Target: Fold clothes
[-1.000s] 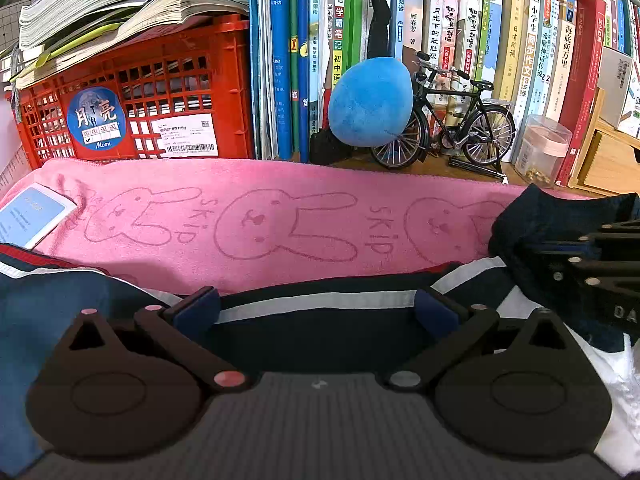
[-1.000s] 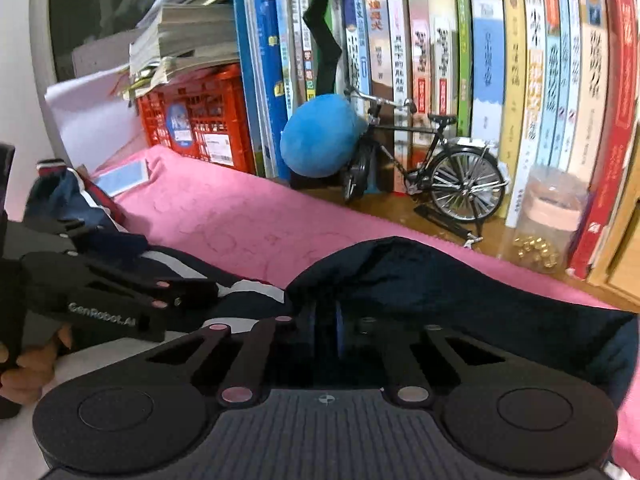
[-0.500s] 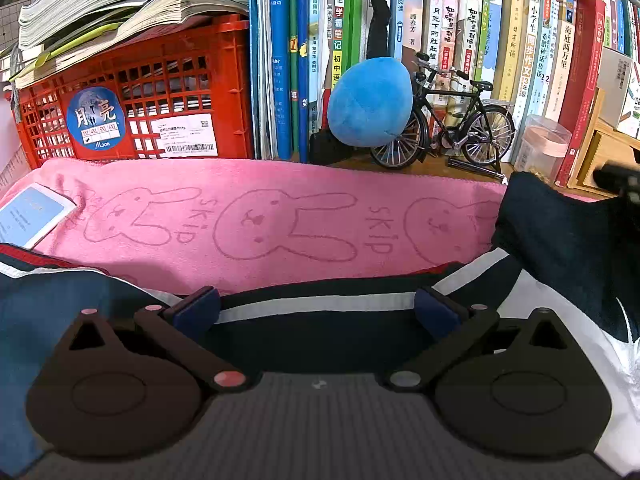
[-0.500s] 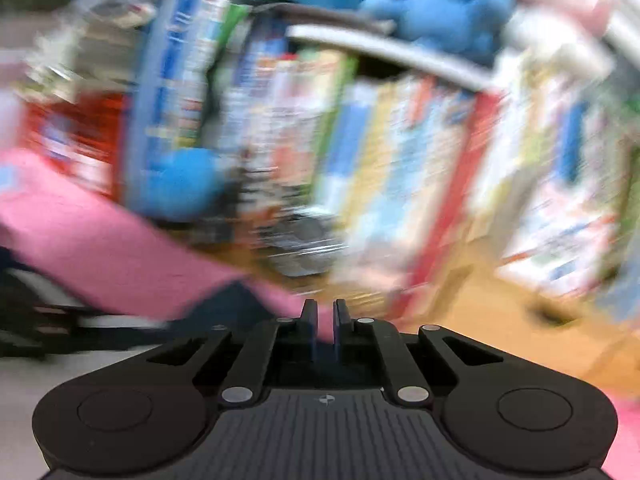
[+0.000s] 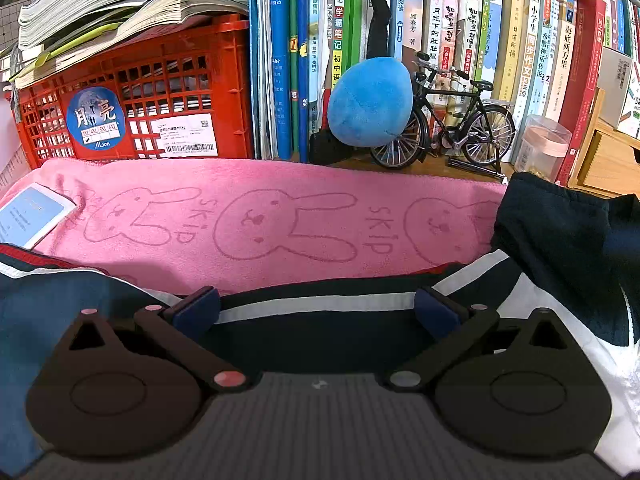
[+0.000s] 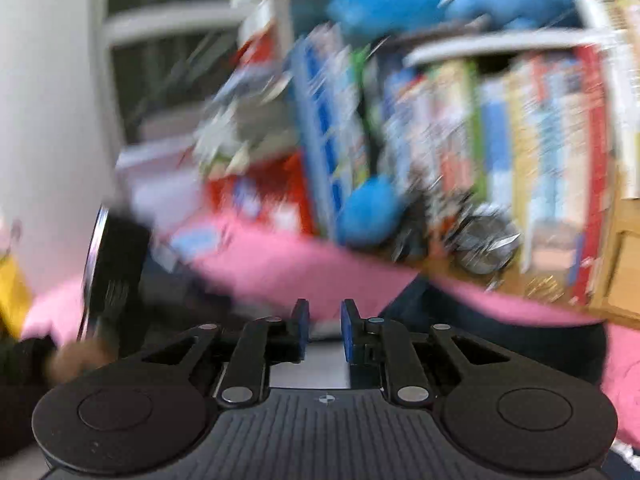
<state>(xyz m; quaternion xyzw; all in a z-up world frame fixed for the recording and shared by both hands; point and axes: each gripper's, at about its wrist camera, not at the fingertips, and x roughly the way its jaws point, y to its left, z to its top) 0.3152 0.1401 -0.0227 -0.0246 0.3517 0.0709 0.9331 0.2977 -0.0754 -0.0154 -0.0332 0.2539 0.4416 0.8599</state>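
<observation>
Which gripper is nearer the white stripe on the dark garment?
Left. The left gripper hangs open right over the white stripe, pads either side. The right gripper, jaws opening with nothing between, is lifted off the garment.

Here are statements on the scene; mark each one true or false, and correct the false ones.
1. The left gripper stands wide open over the dark striped garment. True.
2. The red crate is empty. False: papers are stacked in it.
3. A model bicycle stands next to the blue plush ball. True.
4. The pink towel has a flower pattern. False: it shows rabbits and the word SKIP.
5. The right gripper clamps cloth. False: nothing is between its opening jaws.
</observation>
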